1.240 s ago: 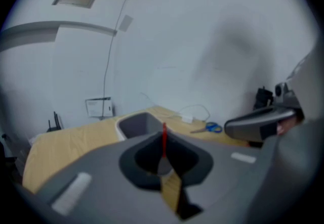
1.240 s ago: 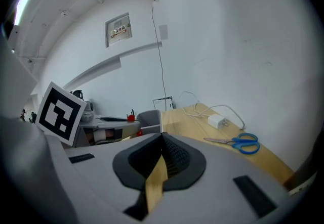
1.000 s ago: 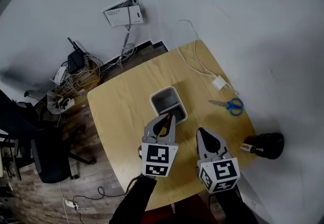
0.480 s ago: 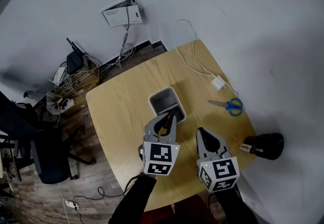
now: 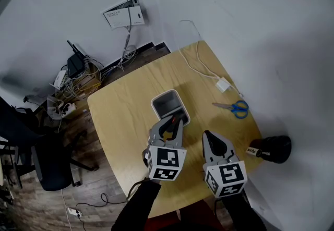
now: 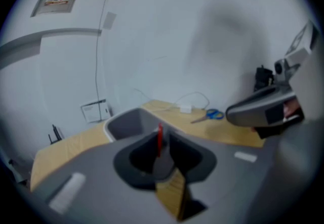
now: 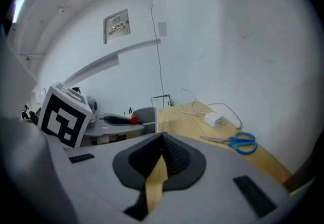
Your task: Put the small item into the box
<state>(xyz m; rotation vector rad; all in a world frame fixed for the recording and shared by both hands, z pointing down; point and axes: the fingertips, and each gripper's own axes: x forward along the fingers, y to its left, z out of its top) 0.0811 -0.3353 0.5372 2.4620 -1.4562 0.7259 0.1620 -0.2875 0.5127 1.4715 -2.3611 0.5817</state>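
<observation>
An open grey box stands in the middle of the round-cornered wooden table. My left gripper hovers at the box's near edge, shut on a small thin red item that stands upright between its jaws. In the left gripper view the box lies just beyond the jaw tips. From the right gripper view, the red item shows at the left gripper's tip, against the box. My right gripper is held over the table to the right, shut with nothing in it.
Blue-handled scissors and a white charger with its cable lie at the table's right side. A dark round object sits off the right edge. Cables and a router clutter the floor at left, next to a chair.
My left gripper has crept slightly forward toward the box with the red item in it. The right gripper has stayed in place.
</observation>
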